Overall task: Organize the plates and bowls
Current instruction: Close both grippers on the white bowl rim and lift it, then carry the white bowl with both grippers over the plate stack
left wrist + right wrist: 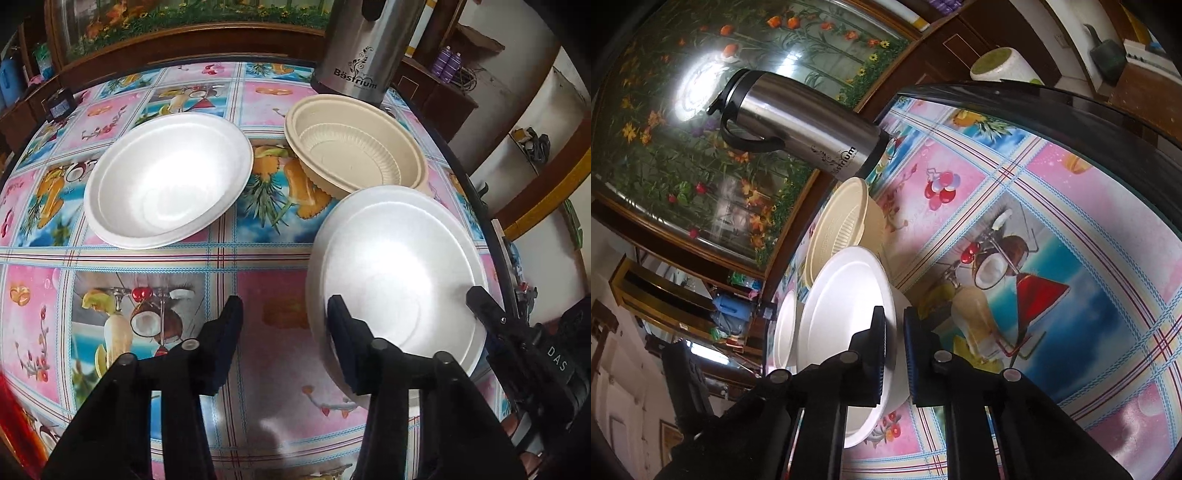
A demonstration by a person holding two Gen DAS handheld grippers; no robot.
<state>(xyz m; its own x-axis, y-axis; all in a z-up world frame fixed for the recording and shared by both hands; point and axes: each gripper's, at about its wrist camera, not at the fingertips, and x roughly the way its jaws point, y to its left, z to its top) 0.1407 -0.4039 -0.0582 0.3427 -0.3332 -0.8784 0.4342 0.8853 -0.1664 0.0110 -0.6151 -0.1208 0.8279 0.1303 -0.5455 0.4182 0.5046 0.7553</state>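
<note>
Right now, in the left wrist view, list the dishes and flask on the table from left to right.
White foam bowl → beige bowl → steel flask → near white foam bowl, whose rim the right gripper straddles.

white foam bowls [168, 177] | beige ribbed bowl [354, 147] | pink-blue fruit-print plaid tablecloth [258, 284] | silver-black flask [365, 48]

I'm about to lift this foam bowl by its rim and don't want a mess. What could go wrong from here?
The right hand-held gripper pinches only the thin rim of the near white foam bowl, so the foam might crack or slip. That bowl sits close to the table edge and touches the beige bowl stack, which could get nudged toward the steel flask.
</note>
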